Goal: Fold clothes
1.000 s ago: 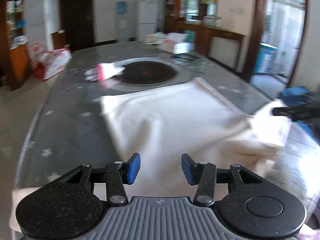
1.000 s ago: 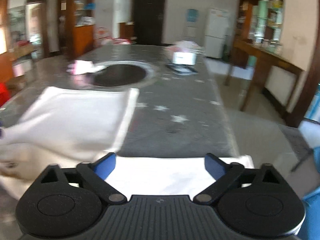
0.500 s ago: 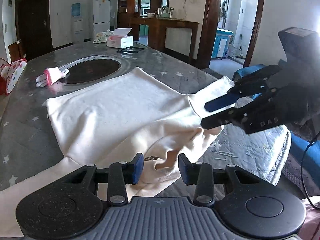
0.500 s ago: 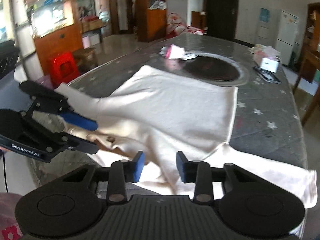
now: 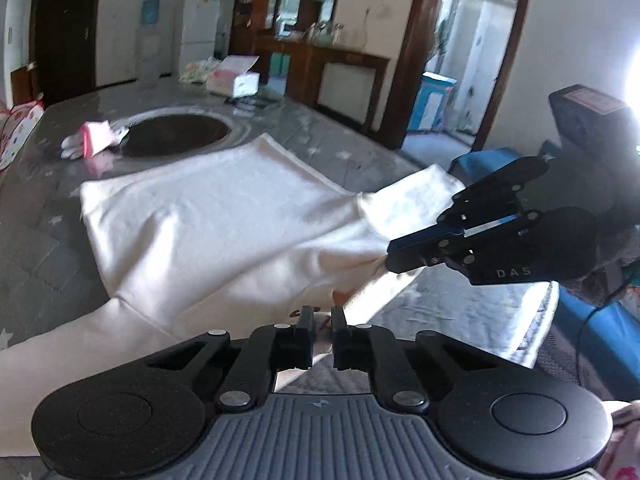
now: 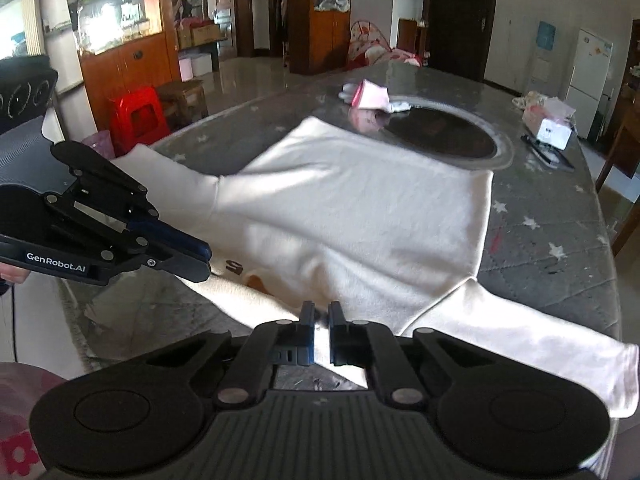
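A cream long-sleeved shirt (image 5: 224,216) (image 6: 360,208) lies spread flat on the grey star-patterned table (image 5: 36,216), its collar end at the near edge. My left gripper (image 5: 322,312) is closing its jaws on the cloth at the near collar edge, pads pinching the fabric. From the right wrist view, the left gripper (image 6: 204,262) bites the same edge beside a dark printed mark. My right gripper (image 6: 319,308) is shut on the shirt's near edge; in the left wrist view the right gripper (image 5: 390,258) grips a raised fold. One sleeve (image 6: 540,360) trails off to the right.
Pink-and-white gloves (image 5: 94,144) (image 6: 370,96) lie beside a dark round inset (image 5: 176,136) in the table. A tissue box (image 5: 236,80) (image 6: 554,122) sits farther back. A red stool (image 6: 138,116) stands off the left side, a blue seat (image 5: 592,320) off the right.
Both grippers went from wide open to shut on the shirt's near edge. They swung toward each other, so each now shows in the other's view.
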Motion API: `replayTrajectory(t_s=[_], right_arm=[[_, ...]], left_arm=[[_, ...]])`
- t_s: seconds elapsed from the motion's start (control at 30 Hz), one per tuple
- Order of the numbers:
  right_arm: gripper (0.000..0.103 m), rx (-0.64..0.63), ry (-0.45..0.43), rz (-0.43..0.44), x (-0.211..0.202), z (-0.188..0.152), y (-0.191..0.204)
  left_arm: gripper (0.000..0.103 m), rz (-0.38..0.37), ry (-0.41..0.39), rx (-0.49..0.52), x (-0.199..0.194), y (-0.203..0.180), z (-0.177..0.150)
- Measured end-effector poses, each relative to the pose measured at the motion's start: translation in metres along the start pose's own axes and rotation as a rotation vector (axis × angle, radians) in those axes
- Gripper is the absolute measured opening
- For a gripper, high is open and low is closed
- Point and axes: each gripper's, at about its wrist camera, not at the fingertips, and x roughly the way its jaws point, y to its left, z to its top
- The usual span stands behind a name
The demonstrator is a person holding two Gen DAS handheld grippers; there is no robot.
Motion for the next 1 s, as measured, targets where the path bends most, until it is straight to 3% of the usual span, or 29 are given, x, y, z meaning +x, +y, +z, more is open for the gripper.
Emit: replayTrajectory(t_s=[0.1, 0.3, 0.43, 0.53, 0.67, 0.77, 0.83, 0.87, 0.9, 1.0], right_arm=[[0.005, -0.014, 0.002, 0.015, -0.014, -0.007, 0.006], [0.01, -0.058, 0.079, 0.074, -0.016, -0.021, 0.016], [0.014, -0.076, 0.049, 0.076, -0.022, -0.011, 0.017], [0.027, -0.1, 0.054, 0.062, -0.013, -0.009, 0.02], [0.028, -0.124, 0.078, 0.055, 0.001, -0.012, 0.026], [0.027, -0.134, 0.092, 0.037, 0.006, -0.015, 0.027], [0.027, -0.137, 0.098, 0.031, 0.008, -0.017, 0.028], [0.023, -0.138, 0.098, 0.027, 0.008, -0.018, 0.028], [0.013, -0.138, 0.091, 0.021, 0.007, -0.019, 0.028], [0.003, -0.137, 0.065, 0.012, 0.001, -0.017, 0.027]], left_arm=[[0.009, -0.015, -0.013, 0.057, -0.009, -0.009, -0.008], [0.013, -0.054, 0.062, 0.083, -0.006, -0.013, -0.015], [0.021, -0.036, 0.037, 0.098, -0.006, -0.015, -0.007], [0.028, -0.012, 0.038, 0.108, 0.002, -0.017, -0.004], [0.032, 0.019, 0.073, 0.128, 0.021, -0.021, -0.009], [0.03, 0.026, 0.084, 0.151, 0.028, -0.024, -0.015], [0.02, 0.022, 0.08, 0.157, 0.03, -0.025, -0.017], [0.011, 0.015, 0.074, 0.155, 0.029, -0.025, -0.017], [0.007, 0.004, 0.067, 0.152, 0.027, -0.025, -0.017], [0.002, -0.014, 0.042, 0.15, 0.02, -0.025, -0.015]])
